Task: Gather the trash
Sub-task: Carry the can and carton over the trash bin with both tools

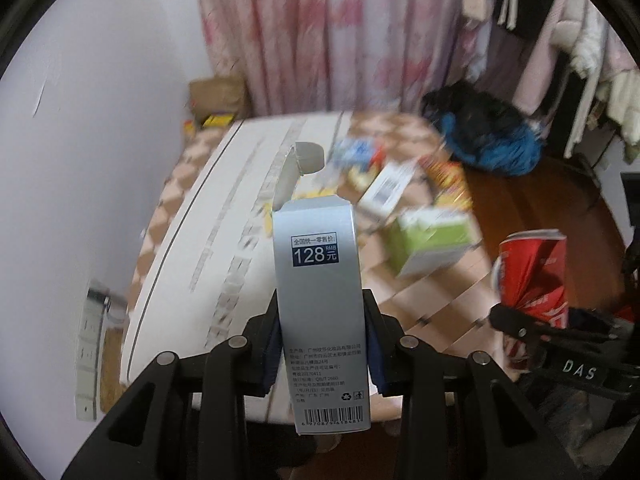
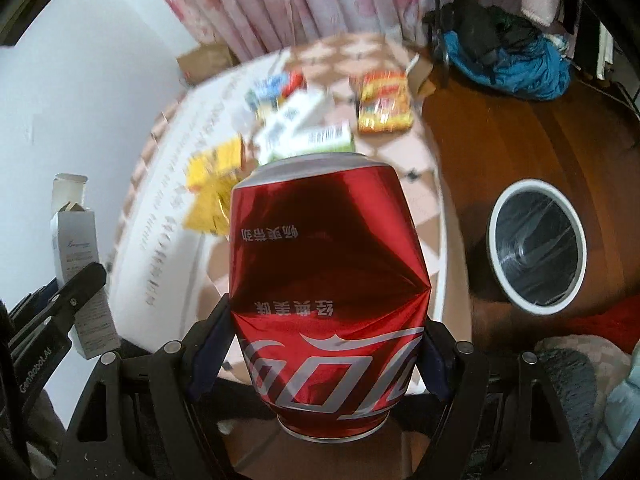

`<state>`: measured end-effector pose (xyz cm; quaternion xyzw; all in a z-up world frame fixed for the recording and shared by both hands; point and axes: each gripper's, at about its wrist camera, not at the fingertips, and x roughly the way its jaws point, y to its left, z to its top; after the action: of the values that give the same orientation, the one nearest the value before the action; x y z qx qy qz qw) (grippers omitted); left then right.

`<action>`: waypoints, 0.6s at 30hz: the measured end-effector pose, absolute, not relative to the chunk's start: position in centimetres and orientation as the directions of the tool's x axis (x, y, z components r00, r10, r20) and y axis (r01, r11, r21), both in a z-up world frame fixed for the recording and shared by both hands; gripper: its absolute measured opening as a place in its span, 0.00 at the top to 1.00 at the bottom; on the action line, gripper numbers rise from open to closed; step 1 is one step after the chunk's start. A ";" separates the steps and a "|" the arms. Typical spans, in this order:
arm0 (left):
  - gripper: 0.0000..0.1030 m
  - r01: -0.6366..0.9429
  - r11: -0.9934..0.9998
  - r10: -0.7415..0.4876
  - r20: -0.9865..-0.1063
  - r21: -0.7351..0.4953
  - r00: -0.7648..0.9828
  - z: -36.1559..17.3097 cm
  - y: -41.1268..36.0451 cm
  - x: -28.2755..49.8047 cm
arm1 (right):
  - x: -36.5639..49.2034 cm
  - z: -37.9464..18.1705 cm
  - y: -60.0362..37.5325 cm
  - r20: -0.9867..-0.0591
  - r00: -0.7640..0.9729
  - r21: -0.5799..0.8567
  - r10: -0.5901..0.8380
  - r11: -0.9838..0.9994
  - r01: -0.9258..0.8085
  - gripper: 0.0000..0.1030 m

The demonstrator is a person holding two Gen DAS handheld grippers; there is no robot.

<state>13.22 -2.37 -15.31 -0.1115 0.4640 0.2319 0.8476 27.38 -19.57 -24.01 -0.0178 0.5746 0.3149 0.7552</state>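
Evidently two pieces of trash are already in hand. The crushed red can (image 2: 328, 300) fills the centre of the right wrist view, clamped across its dented waist by the right gripper (image 2: 320, 356), whose pads press on both sides; it is held upside down, so the white Coca-Cola script and two lines of Chinese characters read inverted, too distorted to make out fully. The same can shows at the right edge of the left wrist view. The silver carton (image 1: 320, 304), a tall slim box with its top flap open, stands upright in the lower centre of the left wrist view, pinched by the left gripper (image 1: 322, 344) on its narrow sides. Its dark label reads "128" with "RMB" and a yuan sign, above fine Chinese print, a recycling mark and a barcode at the foot. Gripping each item low probably leaves most of its length free to drop cleanly. The white-rimmed bin (image 2: 538, 246), lined with clear plastic, sits on the wooden floor at the right of the right wrist view, the likely destination. More litter lies blurred on the desk (image 2: 416, 160) behind: a green and white box (image 1: 434, 242), yellow wrappers (image 2: 214, 190) and an orange packet (image 2: 384, 104). The left gripper's arm reads "GenRobot.AI", the right one's "DAS". Pink curtains (image 1: 320, 32) hang beyond.
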 end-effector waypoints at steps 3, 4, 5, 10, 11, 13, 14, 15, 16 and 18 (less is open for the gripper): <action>0.70 -0.448 0.894 0.257 -0.816 -0.003 0.518 -12.9 -4.1 15.5 | 29.0 -21.6 -22.2 -0.842 0.183 0.385 0.507 0.803 -0.455 0.21; 0.69 -0.426 0.904 0.239 -0.810 -0.016 0.536 -12.2 -4.8 16.5 | 29.6 -21.0 -23.1 -0.832 0.193 0.400 0.519 0.805 -0.439 0.21; 0.69 -0.405 0.914 0.218 -0.806 -0.029 0.550 -11.7 -5.5 17.7 | 30.3 -20.5 -24.1 -0.824 0.206 0.411 0.528 0.807 -0.424 0.21; 0.70 -0.270 0.954 0.060 -0.802 -0.129 0.595 -10.8 -10.2 25.1 | 34.8 -18.7 -31.5 -0.801 0.291 0.428 0.524 0.840 -0.334 0.21; 0.69 -0.243 0.957 0.018 -0.806 -0.157 0.591 -11.2 -11.1 26.8 | 35.7 -18.8 -33.0 -0.802 0.307 0.424 0.513 0.850 -0.313 0.21; 0.69 -0.188 0.957 -0.077 -0.821 -0.219 0.566 -12.6 -13.4 30.5 | 38.0 -19.6 -36.7 -0.816 0.348 0.391 0.461 0.885 -0.254 0.21; 0.69 -0.164 0.955 -0.120 -0.830 -0.245 0.544 -13.6 -14.5 32.4 | 39.0 -20.3 -38.2 -0.825 0.357 0.378 0.438 0.898 -0.227 0.21; 0.69 -0.149 0.951 -0.157 -0.840 -0.270 0.520 -14.7 -15.7 34.2 | 40.1 -21.2 -39.7 -0.837 0.357 0.365 0.414 0.909 -0.198 0.21; 0.69 -0.136 0.949 -0.181 -0.846 -0.284 0.501 -15.7 -16.6 35.4 | 41.6 -22.7 -41.8 -0.851 0.349 0.359 0.392 0.920 -0.156 0.21; 0.69 -0.116 0.944 -0.229 -0.868 -0.307 0.440 -18.6 -18.8 38.6 | 43.9 -25.5 -44.1 -0.874 0.318 0.353 0.367 0.930 -0.102 0.21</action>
<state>38.60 -18.77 -18.58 -0.1632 0.5278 -0.0338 0.8328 43.88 -44.14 -25.52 0.1173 0.5655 0.1458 0.8032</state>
